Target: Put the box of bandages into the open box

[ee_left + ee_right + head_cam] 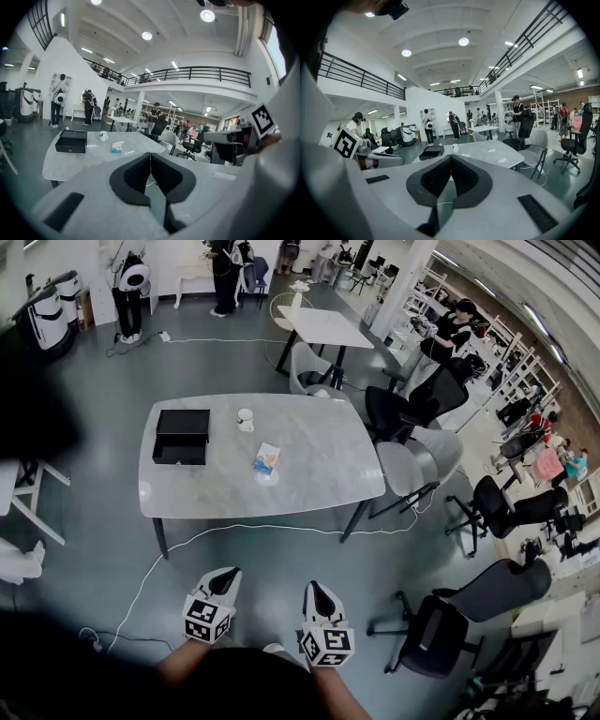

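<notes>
Nearest to the person, the left gripper (222, 581) and the right gripper (316, 594) hang low in front of the body, above the floor and well apart from the table (314, 491). In each gripper view the two dark pads meet in one thin line, so both grippers are closed and nothing is between the jaws.

A white cable (234, 530) lies on the floor between the person and the table. On the table top the box of bandages (266, 458), a small blue and white pack, lies flat near the middle. A white cup (245, 418) stands a little behind it. The open box (182, 436), black, with the lid folded back, sits at the left part of the table, apart from the bandages.

So, by judgement, the task is not begun: the bandages are not picked up and the open box looks empty. All steps are left: to come to the table, to grasp the pack and to put it inside.
</notes>
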